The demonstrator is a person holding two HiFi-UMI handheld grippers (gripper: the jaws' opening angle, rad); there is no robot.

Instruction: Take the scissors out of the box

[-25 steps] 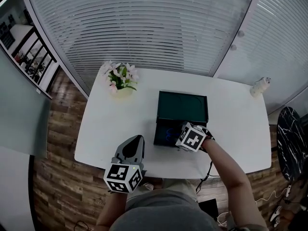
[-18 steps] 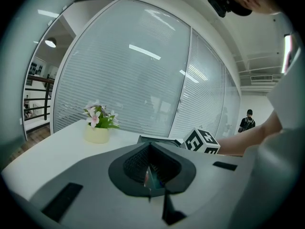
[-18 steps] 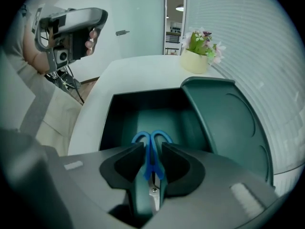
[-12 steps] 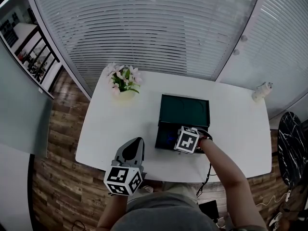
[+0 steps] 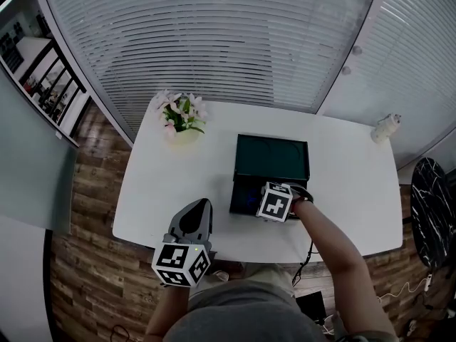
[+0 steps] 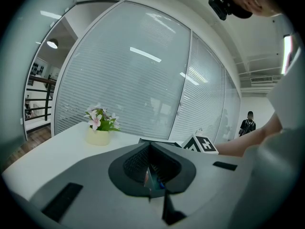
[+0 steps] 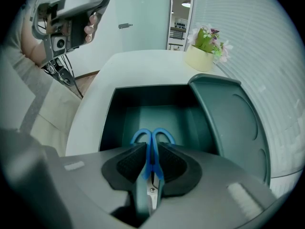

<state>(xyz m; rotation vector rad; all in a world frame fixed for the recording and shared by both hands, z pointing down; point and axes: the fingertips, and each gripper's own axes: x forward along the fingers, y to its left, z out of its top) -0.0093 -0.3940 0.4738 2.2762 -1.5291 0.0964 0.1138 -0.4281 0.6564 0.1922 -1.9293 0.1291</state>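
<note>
scissors [image 7: 153,151]: blue hdls | box [image 7: 157,116]: dk teal | table [image 5: 178,191]: wht | flowers [image 5: 182,112]: pink/grn | floor [image 5: 85,262]: brn wood planks

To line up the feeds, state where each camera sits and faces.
Head view: on the head, steeply down at table and box; left forearm, right forearm show.
Left gripper view: on left gripper, level across table toward flowers; right forearm shows.
Right gripper view: on right gripper, down into box at scissors between closing jaws; left hand shows.
Shared by all: flowers.

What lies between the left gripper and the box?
Only bare table. In the head view the left gripper is apart from the box, and nothing stands on the white stretch between them.
</note>
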